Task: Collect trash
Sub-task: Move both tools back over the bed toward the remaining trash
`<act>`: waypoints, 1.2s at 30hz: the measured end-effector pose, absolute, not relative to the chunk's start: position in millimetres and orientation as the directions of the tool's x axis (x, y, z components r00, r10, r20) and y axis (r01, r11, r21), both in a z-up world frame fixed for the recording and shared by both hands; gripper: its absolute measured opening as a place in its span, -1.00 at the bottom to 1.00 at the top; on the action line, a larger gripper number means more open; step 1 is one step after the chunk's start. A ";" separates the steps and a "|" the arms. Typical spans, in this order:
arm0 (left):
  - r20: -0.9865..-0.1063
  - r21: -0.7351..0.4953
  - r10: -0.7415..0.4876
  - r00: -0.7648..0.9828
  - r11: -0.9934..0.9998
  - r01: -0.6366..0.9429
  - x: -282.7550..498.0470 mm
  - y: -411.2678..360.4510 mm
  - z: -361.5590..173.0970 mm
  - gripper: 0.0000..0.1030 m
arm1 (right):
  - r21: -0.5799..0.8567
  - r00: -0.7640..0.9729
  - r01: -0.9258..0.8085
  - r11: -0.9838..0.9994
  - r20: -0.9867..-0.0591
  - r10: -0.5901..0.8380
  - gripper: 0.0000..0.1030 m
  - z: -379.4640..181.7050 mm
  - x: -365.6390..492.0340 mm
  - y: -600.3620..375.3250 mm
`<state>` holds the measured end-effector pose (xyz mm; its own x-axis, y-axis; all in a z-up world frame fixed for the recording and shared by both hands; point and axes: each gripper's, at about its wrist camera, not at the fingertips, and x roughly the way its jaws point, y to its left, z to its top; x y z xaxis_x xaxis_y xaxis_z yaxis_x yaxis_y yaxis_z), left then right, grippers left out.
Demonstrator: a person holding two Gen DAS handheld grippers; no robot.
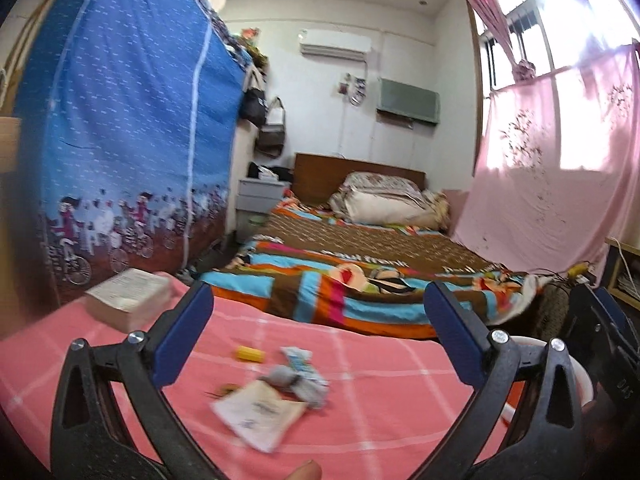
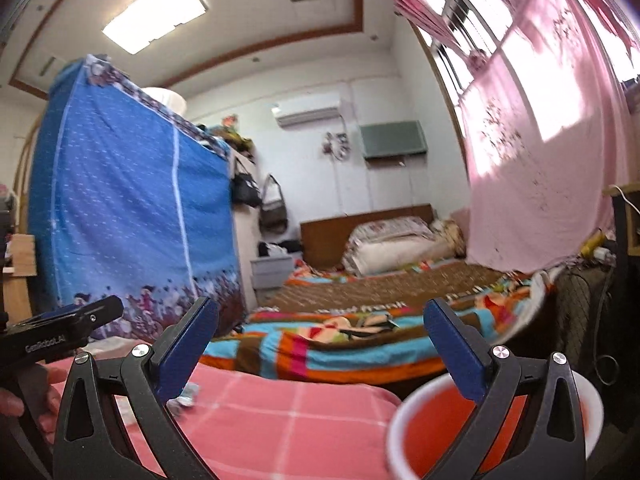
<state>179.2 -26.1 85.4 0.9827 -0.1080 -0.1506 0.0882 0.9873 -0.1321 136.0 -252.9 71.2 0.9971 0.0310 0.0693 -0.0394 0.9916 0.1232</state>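
The pink checked table [image 1: 380, 420] carries the trash near its middle, with the red bin [image 2: 424, 440] at its right edge. Smaller: a white paper packet [image 1: 260, 416], grey crumpled wrapper [image 1: 300, 384], yellow piece [image 1: 250, 354]. Left gripper [image 1: 320, 332] and right gripper [image 2: 320, 344] gape wide, empty — flat paper may slip from the jaws, or light scraps scatter

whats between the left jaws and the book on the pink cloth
In the left wrist view, only bare pink checked cloth lies between the open left gripper and the book; the trash pile sits nearer, lower.
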 end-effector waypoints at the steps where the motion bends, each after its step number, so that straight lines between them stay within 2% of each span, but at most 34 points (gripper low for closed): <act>1: -0.145 -0.127 -0.096 0.985 0.989 0.077 177.9 -18.8 85.5 0.82 | 0.118 0.996 -0.052 0.992 0.078 0.043 1.00 71.3 136.1 -246.4; 16: -0.079 -0.048 0.001 0.997 0.999 -0.004 154.3 41.9 78.4 0.82 | -0.008 0.983 -0.175 0.984 0.062 0.175 1.00 60.1 156.8 -177.8; 19: -0.103 -0.031 -0.009 0.995 1.000 0.006 156.5 44.6 73.7 0.82 | -0.040 0.979 -0.201 0.979 0.035 0.203 1.00 56.7 163.3 -166.7; 22: -0.165 -0.034 -0.030 0.986 0.999 0.025 162.7 45.2 66.6 0.82 | -0.042 0.969 -0.245 0.969 -0.026 0.244 0.98 52.1 174.7 -160.7; 24: -0.221 -0.049 -0.049 0.974 0.998 0.039 170.2 46.8 60.8 0.82 | -0.037 0.957 -0.282 0.959 -0.087 0.278 0.83 47.2 185.6 -156.4; 25: -0.249 -0.064 -0.061 0.967 0.997 0.046 174.5 49.0 57.6 0.82 | -0.035 0.948 -0.298 0.954 -0.130 0.291 0.68 44.2 192.5 -153.9; 27: -0.297 -0.089 -0.075 0.952 0.995 0.051 183.2 52.4 53.2 0.80 | -0.030 0.930 -0.327 0.944 -0.188 0.316 0.58 38.7 201.2 -149.6; 30: -0.368 -0.116 -0.101 0.924 0.991 0.063 195.4 54.0 46.0 0.77 | -0.025 0.899 -0.362 0.932 -0.273 0.342 0.30 32.1 213.2 -143.3; 32: -0.410 -0.124 -0.120 0.904 0.989 0.075 202.8 53.1 40.4 0.77 | -0.012 0.875 -0.384 0.923 -0.324 0.360 -0.04 26.8 220.2 -139.6; 35: -0.491 -0.142 -0.167 0.855 0.984 0.111 215.8 48.7 30.8 0.69 | 0.022 0.826 -0.418 0.908 -0.407 0.390 -0.29 17.8 233.3 -134.2; 36: -0.514 -0.149 -0.180 0.838 0.982 0.119 219.6 47.5 27.8 0.60 | 0.028 0.811 -0.427 0.904 -0.430 0.397 -0.34 15.4 236.9 -132.3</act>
<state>219.6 47.5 27.8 0.8384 -0.1799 -0.5145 0.1195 0.9817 -0.1486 236.9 -132.3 15.4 0.8110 0.3971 -0.4296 -0.4275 0.9036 0.0284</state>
